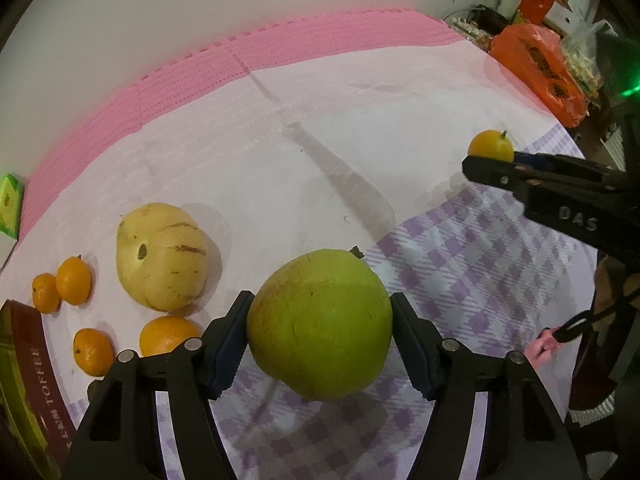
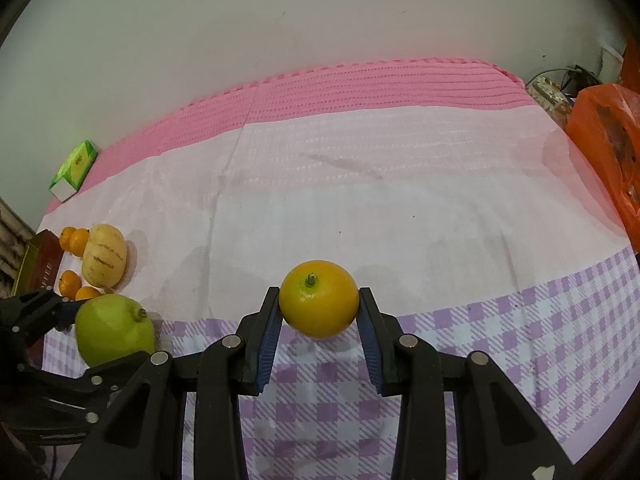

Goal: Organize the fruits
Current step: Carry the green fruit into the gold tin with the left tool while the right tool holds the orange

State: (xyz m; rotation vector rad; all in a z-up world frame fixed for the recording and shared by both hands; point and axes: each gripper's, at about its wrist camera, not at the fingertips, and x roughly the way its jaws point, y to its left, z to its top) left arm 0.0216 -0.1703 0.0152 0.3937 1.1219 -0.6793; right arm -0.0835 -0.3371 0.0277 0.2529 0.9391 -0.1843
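The left gripper (image 1: 320, 330) points steeply down at the table and is clamped on a large green fruit (image 1: 320, 324), its two blue-padded fingers pressing the fruit's left and right sides, so the fruit hangs between them over the purple checked part of the tablecloth (image 1: 480, 280). The right gripper (image 2: 319, 312) also tilts downward, less steeply, and is closed on a round yellow-orange fruit (image 2: 319, 298) with a short stem facing the camera; its pads touch both flanks of the fruit. In the left wrist view the right gripper reaches in from the right edge, well apart from the green fruit. On the pale cloth to the left lies a cream striped melon (image 1: 164, 256), with four small oranges (image 1: 74, 285) near it, two behind and two in front. A dark red toffee box (image 1: 36, 384) sits at the left edge, just beside the oranges.
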